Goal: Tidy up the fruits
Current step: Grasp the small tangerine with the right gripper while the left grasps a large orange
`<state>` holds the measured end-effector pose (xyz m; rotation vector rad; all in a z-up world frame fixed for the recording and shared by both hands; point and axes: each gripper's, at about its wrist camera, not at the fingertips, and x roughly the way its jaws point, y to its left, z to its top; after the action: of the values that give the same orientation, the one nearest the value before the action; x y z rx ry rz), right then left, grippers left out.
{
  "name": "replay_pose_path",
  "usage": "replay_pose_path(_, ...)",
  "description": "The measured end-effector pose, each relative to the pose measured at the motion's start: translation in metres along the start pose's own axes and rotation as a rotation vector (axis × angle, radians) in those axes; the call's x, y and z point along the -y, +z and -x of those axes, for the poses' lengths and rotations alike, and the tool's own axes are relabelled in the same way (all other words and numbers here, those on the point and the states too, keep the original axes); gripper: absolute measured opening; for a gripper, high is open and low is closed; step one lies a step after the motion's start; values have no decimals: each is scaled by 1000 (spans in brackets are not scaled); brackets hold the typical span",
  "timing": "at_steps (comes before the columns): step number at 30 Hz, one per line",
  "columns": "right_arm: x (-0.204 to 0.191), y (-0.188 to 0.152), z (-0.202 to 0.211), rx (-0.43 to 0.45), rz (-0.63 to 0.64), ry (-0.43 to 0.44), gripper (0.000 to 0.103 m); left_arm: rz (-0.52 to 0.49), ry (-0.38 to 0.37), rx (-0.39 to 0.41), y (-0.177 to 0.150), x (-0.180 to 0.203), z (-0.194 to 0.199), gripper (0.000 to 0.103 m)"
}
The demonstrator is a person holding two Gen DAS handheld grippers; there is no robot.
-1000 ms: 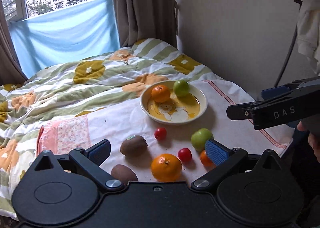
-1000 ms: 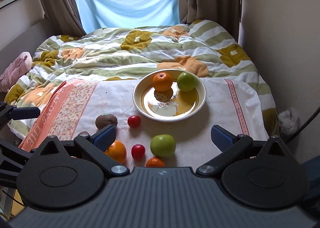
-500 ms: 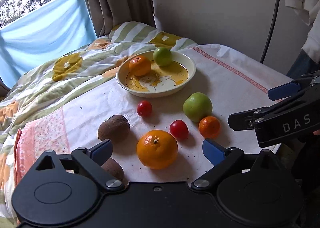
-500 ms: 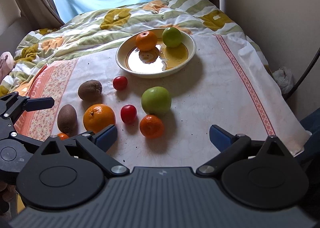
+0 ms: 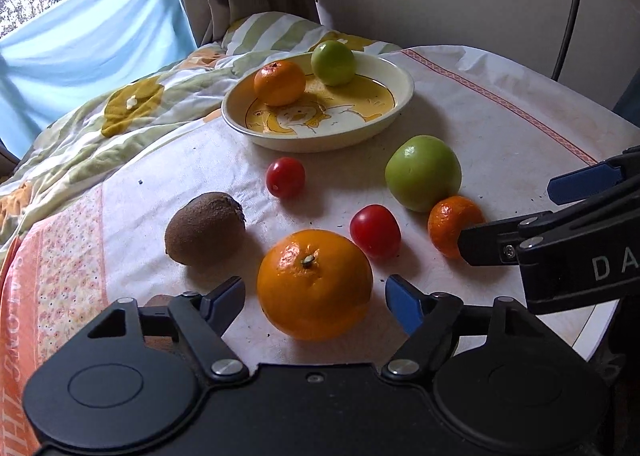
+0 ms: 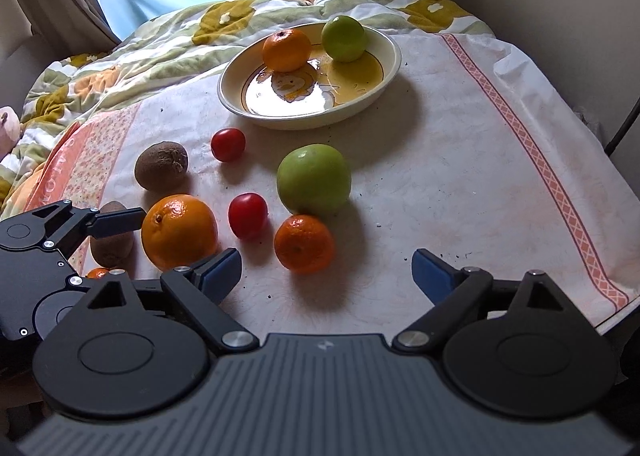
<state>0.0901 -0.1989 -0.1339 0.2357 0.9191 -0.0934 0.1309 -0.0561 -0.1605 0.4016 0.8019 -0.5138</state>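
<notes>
From our left wrist view, left gripper (image 5: 315, 298) low over the cloth, jaws wide either side of the large orange (image 5: 315, 284), not gripping, plate (image 5: 400, 103) beyond, from our right wrist view, right gripper (image 6: 326, 270) spread wide, empty, small mandarin (image 6: 304, 243) just ahead.

Left gripper (image 5: 315, 298) spread wide around a large round orange (image 5: 315, 283) on the white tablecloth (image 5: 460, 127).

The orange sits between the blue-padded fingers (image 5: 402, 302), apparently untouched by either pad. Beyond the orange lie a brown fuzzy kiwi (image 5: 205, 228), two small red tomatoes (image 5: 375, 230) (image 5: 285, 177), a big green apple (image 5: 423, 173) and a small mandarin (image 5: 454, 224). Farther behind it, a cream-and-yellow ceramic plate (image 5: 394, 111) holds a second orange (image 5: 279, 82) and a green apple (image 5: 333, 62). The right gripper (image 5: 520, 211) reaches in right of the orange, jaws parted.
</notes>
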Motion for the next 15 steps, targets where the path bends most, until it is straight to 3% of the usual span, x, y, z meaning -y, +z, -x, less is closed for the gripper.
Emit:
replay_pose_path(2,0,1,-3,-4,-4,4,103,9,-7,-9,1,0,-3,69)
replay_pose_path(11,-3,2,-16,-34,-7,14,83,40,-21,-10,1,-4,-4,68)
replay_pose_path(15,-6,3,-21,-40,-7,16,81,30,-22,-8,-1,-3,-3,68)
